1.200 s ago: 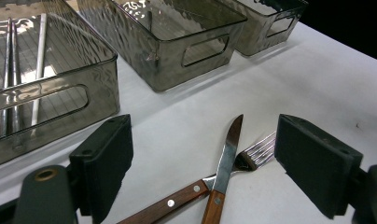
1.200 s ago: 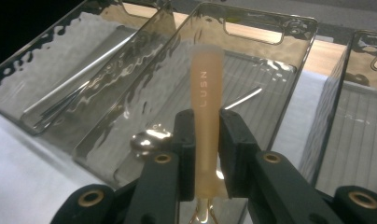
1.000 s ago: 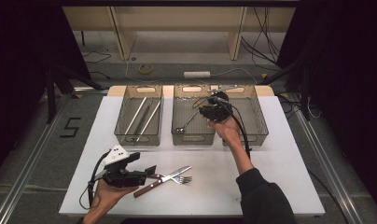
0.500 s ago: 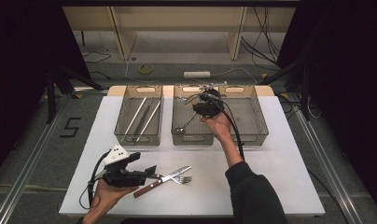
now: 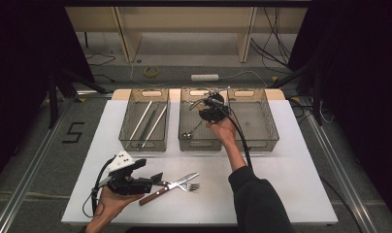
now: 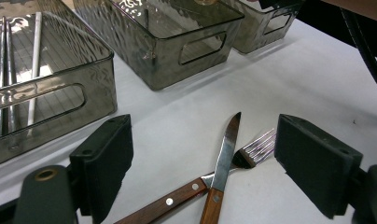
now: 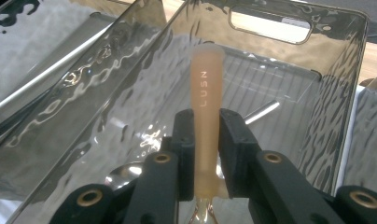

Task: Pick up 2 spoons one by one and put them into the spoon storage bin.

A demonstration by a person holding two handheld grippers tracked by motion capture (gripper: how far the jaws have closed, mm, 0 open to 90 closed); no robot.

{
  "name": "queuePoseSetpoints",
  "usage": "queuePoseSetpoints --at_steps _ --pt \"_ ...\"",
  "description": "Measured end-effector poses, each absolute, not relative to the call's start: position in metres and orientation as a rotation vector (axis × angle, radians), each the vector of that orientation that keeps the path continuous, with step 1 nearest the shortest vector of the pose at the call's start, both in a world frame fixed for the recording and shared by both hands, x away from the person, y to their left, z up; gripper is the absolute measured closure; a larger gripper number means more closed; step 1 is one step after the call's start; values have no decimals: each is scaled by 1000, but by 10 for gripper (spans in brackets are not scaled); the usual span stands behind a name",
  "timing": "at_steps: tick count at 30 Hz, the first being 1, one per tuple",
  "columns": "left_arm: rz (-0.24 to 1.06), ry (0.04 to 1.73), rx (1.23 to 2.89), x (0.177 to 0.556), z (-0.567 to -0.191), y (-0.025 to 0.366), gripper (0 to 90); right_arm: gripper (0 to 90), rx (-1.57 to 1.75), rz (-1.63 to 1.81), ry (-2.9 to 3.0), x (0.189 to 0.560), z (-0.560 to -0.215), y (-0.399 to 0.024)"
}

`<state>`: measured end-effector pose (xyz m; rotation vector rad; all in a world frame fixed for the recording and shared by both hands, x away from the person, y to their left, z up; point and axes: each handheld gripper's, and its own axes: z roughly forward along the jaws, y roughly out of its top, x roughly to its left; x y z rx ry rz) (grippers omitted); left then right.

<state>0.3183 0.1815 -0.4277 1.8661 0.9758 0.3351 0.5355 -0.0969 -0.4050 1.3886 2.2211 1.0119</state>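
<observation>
Beige handle point(image 7: 206, 116), probably a spoon's, clamped in right gripper point(image 7: 206, 154).

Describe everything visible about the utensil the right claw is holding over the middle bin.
The utensil shows mainly a pale, peach-toned handle, matte and plastic-looking, straight with a rounded end and the letters LUSN along it. Its far end points away from the camera over the middle bin. The right claw is shut on it, black pads pressing both sides of the handle. Below the pads it narrows to a shiny metal neck; its working end is hidden. In the high view it sits above the bin, too small to detail.
</observation>
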Motion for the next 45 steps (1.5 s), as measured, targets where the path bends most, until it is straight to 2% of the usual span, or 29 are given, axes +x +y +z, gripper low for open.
queuePoseSetpoints --at_steps 17,19,23,37,45 --pt "341 977 1875 318 -428 180 189 760 1406 981 2236 537 -414 -91" --pt "340 976 1875 318 -428 180 189 666 1414 990 2246 538 -415 -91" --pt "340 977 1875 318 -428 180 188 593 1420 1028 2255 537 -413 -93" --pt "307 976 1900 320 -430 179 187 412 1297 1144 2297 507 -390 -106" --pt "265 976 1941 321 -431 176 185 381 1190 1222 2341 471 -383 -122"
